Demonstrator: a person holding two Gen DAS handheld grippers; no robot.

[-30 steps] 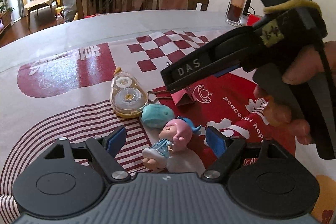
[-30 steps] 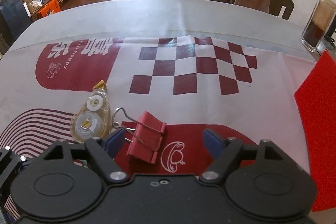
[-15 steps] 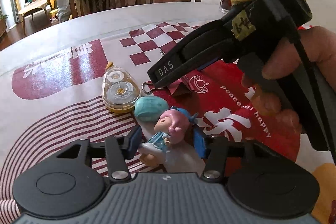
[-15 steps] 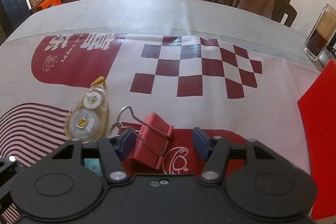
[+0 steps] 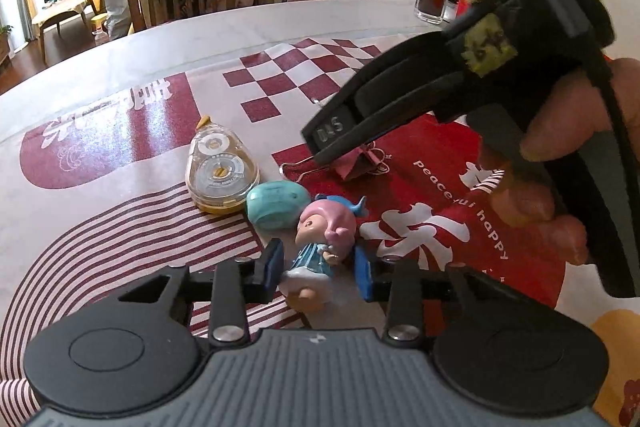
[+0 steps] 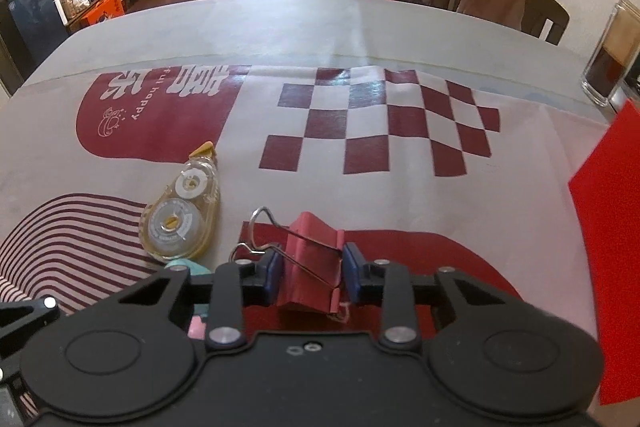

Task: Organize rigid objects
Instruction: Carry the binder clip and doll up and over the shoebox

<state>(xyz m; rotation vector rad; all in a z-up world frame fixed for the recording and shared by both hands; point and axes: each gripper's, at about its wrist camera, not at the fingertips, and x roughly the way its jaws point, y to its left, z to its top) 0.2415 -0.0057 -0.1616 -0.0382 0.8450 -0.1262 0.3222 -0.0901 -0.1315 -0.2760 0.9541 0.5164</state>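
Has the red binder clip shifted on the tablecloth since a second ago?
No. The red binder clip lies at the same spot beside the correction tape; the right gripper has just been closing onto it.

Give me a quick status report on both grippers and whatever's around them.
Left gripper just closing around the doll figurine. Right gripper just closed onto the red binder clip. Teal eraser touches the doll's head; tape dispenser beside it.

The tablecloth (image 5: 400,99) reads "peaceful happy"; the right tool (image 5: 320,155) bears "DAS" on its finger.
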